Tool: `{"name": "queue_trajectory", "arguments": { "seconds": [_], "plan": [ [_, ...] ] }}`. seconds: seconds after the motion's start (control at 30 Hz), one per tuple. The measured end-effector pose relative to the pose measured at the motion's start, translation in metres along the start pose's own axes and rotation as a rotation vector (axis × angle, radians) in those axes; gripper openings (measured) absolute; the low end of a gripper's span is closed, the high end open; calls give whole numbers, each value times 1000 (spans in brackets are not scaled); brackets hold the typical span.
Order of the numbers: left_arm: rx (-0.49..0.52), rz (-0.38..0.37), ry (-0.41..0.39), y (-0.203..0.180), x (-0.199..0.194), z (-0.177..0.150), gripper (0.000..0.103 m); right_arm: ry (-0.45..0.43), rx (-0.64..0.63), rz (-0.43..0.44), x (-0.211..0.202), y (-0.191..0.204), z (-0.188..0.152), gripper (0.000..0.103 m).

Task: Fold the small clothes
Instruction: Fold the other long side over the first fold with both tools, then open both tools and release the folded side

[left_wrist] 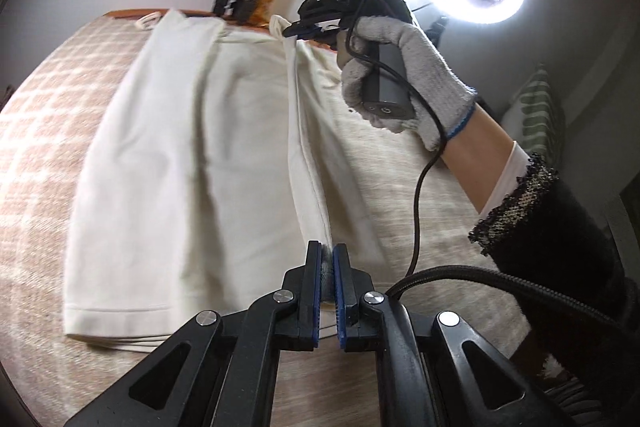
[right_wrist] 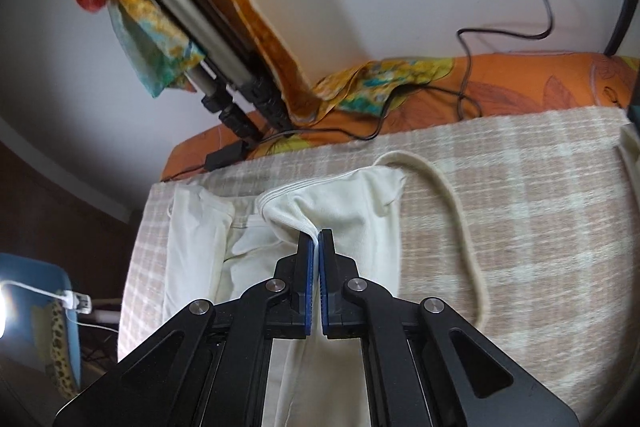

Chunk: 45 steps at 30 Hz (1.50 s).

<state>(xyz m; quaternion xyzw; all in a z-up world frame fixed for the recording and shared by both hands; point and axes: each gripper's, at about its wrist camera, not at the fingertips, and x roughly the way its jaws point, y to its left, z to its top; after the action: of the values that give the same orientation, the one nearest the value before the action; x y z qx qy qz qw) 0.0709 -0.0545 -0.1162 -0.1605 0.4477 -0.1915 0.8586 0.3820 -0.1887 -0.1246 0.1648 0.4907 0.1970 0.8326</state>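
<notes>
Bedding in a pale peach-and-cream check, the blanket [left_wrist: 44, 115], carries everything, with an orange patterned sheet [right_wrist: 520, 83] showing along its far edge. Spread lengthwise across the middle of the blanket lies the cream garment [left_wrist: 180, 155], a small sleeveless top of soft knit, its stitched hem toward the blanket's near edge and its neck and shoulder straps toward the far edge; one thin strap [right_wrist: 460, 211] loops out loose over the check on the right. You appear to be midway through the first lengthwise fold: the garment's right side edge is lifted off the blanket into a taut, upright ridge running from hem to shoulder. Your left gripper [left_wrist: 327, 259] has its fingers nearly closed, pinching that raised edge at the hem end. Your right gripper [right_wrist: 316, 243] has its fingers nearly closed too, pinching a bunch of fabric at the shoulder end, where the cloth puckers into soft creases. Next, judging from this, you would carry both pinched ends together across toward the garment's left side, keeping the ridge tight so the folded panel lands flat, and tuck in the trailing strap.
</notes>
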Motion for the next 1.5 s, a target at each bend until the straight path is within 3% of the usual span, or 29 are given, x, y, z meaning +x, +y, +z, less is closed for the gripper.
{"name": "queue_trajectory", "arguments": {
  "seconds": [0.37,0.43,0.5,0.57,0.8,1.0,1.17,1.3,1.5],
  "plan": [
    [-24,74,41,19,-5,-16,3,55,-41,5,38,24,-12,6],
    [-33,92,48,22,-6,-17,21,61,-56,13,38,28,-12,6],
    [-38,100,48,22,-10,-18,26,62,-59,22,37,32,-12,13],
    [-26,109,37,21,-17,-18,29,55,-51,45,30,34,-12,31],
    [78,166,-28,15,-46,-21,34,-5,-88,67,-35,46,-23,33],
    [138,249,-52,32,-62,-22,37,3,-156,34,-104,54,-69,33],
    [40,255,-40,66,-74,-22,39,74,-178,7,-134,51,-137,33],
    [-56,200,-22,90,-79,-21,63,136,-159,-3,-140,38,-189,34],
    [-236,98,32,120,-70,-26,59,193,-29,83,-129,12,-240,42]
  ]
}}
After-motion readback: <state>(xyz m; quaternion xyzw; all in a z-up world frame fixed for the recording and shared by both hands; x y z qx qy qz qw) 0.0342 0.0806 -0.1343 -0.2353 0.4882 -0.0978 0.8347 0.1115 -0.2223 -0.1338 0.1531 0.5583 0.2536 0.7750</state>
